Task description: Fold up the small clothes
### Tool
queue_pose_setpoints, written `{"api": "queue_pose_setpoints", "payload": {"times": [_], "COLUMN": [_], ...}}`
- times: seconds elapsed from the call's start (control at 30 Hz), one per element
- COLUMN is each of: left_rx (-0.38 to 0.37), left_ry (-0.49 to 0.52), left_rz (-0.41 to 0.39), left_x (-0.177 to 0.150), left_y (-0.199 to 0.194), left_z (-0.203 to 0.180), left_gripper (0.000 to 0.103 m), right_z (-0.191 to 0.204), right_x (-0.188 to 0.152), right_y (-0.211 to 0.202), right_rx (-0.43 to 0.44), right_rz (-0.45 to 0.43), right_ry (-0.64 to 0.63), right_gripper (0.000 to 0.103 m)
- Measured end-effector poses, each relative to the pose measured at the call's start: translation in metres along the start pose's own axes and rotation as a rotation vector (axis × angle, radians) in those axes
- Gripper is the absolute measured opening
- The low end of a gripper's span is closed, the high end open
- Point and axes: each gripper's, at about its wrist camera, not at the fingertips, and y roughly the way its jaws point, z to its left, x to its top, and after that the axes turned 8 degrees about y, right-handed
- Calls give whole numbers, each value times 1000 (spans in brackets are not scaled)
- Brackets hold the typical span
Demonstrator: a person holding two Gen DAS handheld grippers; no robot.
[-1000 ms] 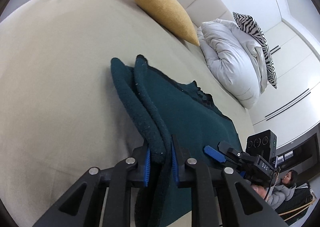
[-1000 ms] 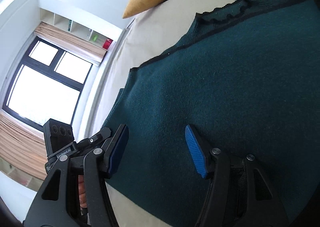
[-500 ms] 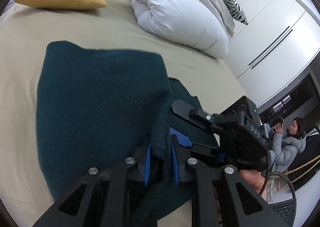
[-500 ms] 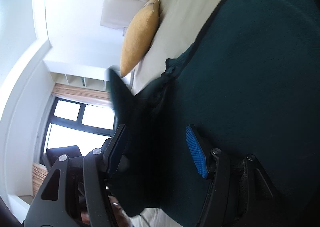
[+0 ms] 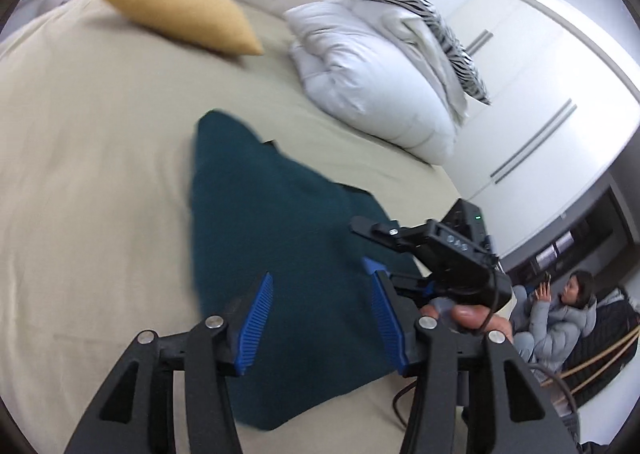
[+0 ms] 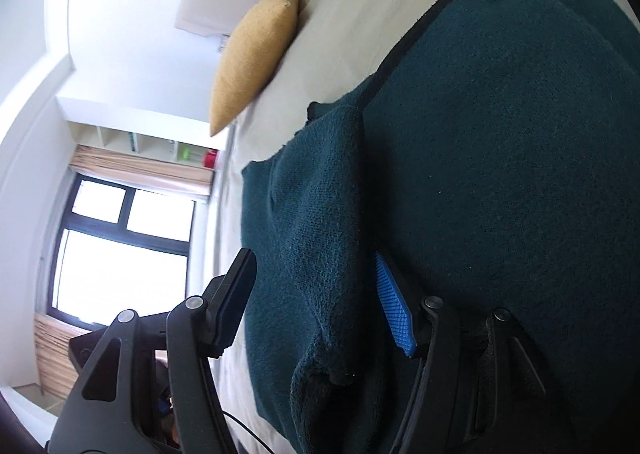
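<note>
We let our left gripper (image 5: pixel 318 314) jaws open up, nothing between 'em, so the green sweater (image 5: pixel 280 254) lies folded near the yellow pillow (image 5: pixel 180 12), & right gripper (image 6: pixel 320 294) jaws gape round a fold, not pinching.

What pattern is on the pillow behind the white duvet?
Black-and-white zebra stripes on the pillow, clearest in the left wrist view.

Dark teal knit garment (image 5: pixel 280 254), fuzzy texture, black trim along one edge. Lies on the beige bed (image 5: pixel 92 174), folded over on itself: a narrower flap (image 6: pixel 320 234) lapped on top of the broader panel (image 6: pixel 500 154). Rumpled at the near end, one corner pointing toward the pillows
</note>
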Motion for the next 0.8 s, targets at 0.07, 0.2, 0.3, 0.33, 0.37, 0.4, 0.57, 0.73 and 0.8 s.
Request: {"api": "queue_pose_setpoints", "payload": {"times": [0.07,0.2,0.3,0.33,0.37,0.4,0.57,0.73,0.8], "left_rx": [10,10,8,3,-1,0,0,6,7], "left_ry": [-10,-5,8,11,16,24,79,155,188], "left_rz": [2,12,9,9,8,10,36,56,59], "left_x": [-6,-12,-10,-11,-10,-9,-2,9,12], "left_y": [-2,-3,-4,-3,-1,1,17,42,53], "left_z": [7,7,5,3,0,-3,-23,-52,-64], "left_gripper": [53,53,53,53,53,53,58,58,58], "right_z": [10,22,34,37,42,44,38,-1,-13], "right_x": [-2,-2,4,7,10,14,34,53,57], "right_y": [6,12,-4,-10,-19,-23,-61,-96,-104], "right_rx": [-73,-191,-211,-218,-231,-240,-278,-309,-309], "right_rz": [4,24,13,9,0,-7,-51,-80,-94], "right_ry": [-47,-106,-156,-170,-188,-199,-208,-134,-111], "right_gripper": [42,10,8,8,8,8,8,8,6]}}
